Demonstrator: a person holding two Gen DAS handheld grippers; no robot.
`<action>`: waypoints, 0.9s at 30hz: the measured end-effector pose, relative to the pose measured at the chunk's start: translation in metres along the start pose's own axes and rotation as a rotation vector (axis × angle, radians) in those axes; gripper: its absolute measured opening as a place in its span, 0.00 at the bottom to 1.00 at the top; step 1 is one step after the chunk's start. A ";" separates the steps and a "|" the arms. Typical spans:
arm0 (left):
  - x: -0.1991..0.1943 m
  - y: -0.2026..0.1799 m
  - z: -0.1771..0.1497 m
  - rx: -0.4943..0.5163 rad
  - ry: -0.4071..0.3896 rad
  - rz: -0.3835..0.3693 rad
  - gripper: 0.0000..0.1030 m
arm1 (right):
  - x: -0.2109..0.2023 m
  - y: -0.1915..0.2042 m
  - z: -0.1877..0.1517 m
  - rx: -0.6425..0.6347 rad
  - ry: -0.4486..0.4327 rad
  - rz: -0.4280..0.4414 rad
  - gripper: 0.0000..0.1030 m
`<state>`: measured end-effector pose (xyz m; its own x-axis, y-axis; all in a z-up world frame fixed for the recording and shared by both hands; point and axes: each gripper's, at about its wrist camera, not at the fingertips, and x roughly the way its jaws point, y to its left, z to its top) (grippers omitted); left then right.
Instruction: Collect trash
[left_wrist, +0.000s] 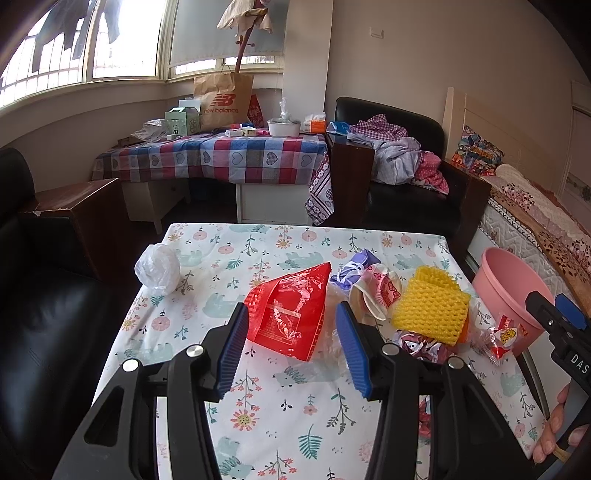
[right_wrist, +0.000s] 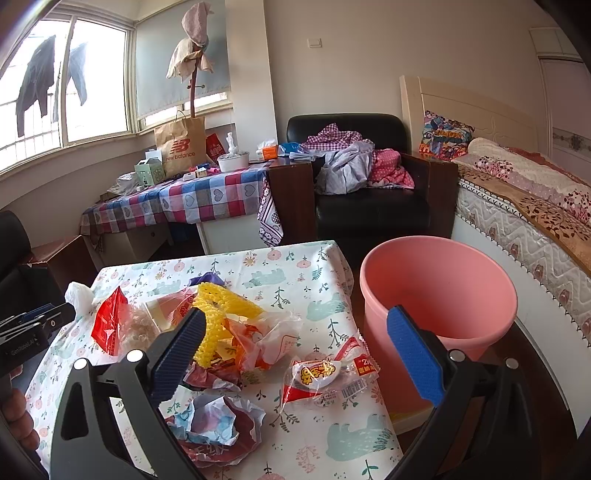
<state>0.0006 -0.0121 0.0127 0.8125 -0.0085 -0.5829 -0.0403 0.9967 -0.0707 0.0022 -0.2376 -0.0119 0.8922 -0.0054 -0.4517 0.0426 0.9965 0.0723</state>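
Floral cloth covers the table in a sunlit bedroom, and litter lies across it. Left gripper hangs with its jaws spread apart, empty, the red plastic bag lying between and just beyond its blue pads. Past that sit a yellow foam net, a purple wrapper and, well off to the left, a crumpled clear bag. Right gripper is also wide open and holds nothing; a red-and-white snack packet lies on the cloth between its fingers, with crumpled paper near the left finger. Beside the table's right edge stands the pink bucket, behind the right finger. Farther back are a black armchair heaped with clothes and a bed.
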 end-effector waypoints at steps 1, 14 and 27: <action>0.001 -0.001 0.000 0.001 0.002 0.000 0.47 | 0.000 0.000 0.000 0.001 0.000 0.000 0.96; 0.004 -0.003 -0.002 0.005 0.002 -0.006 0.47 | 0.000 -0.005 0.000 0.011 -0.002 -0.002 0.96; 0.006 -0.011 -0.011 0.075 0.044 -0.138 0.47 | -0.010 -0.036 -0.007 0.056 0.000 -0.075 0.96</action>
<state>-0.0003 -0.0245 0.0011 0.7809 -0.1478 -0.6069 0.1149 0.9890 -0.0930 -0.0114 -0.2732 -0.0160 0.8854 -0.0800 -0.4580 0.1347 0.9870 0.0880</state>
